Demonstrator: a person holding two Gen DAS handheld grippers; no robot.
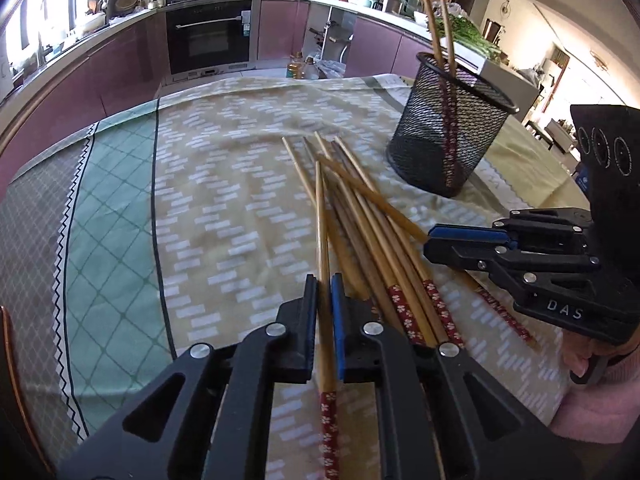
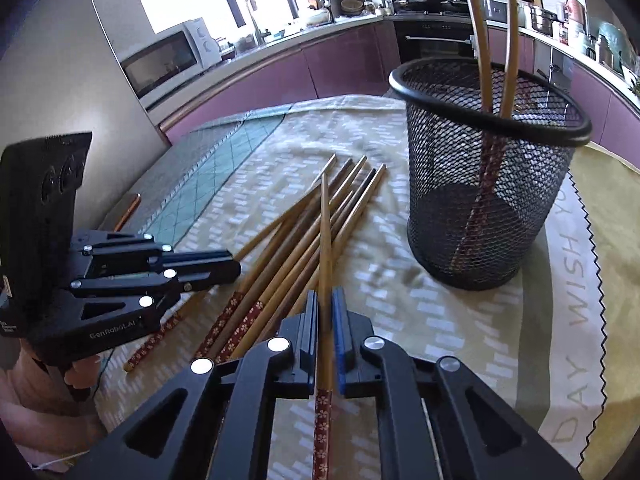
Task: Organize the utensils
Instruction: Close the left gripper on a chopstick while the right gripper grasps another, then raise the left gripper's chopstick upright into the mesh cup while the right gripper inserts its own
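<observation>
Several bamboo chopsticks with red flowered ends lie in a loose pile (image 1: 372,220) (image 2: 304,232) on the tablecloth. My left gripper (image 1: 324,280) is shut on one chopstick (image 1: 322,232), whose red end runs back between the fingers. My right gripper (image 2: 325,296) is shut on another chopstick (image 2: 326,240) in the same way. Each gripper shows from the side in the other's view, the right gripper (image 1: 429,242) and the left gripper (image 2: 237,266), both low over the pile. A black mesh cup (image 1: 448,120) (image 2: 480,200) stands upright past the pile with two chopsticks (image 2: 480,40) leaning in it.
A patterned yellow and green tablecloth (image 1: 224,184) covers the table. Purple kitchen cabinets and an oven (image 1: 210,38) run behind it, and a microwave (image 2: 168,60) sits at the left. A hand in a pink sleeve (image 1: 600,396) grips the right tool.
</observation>
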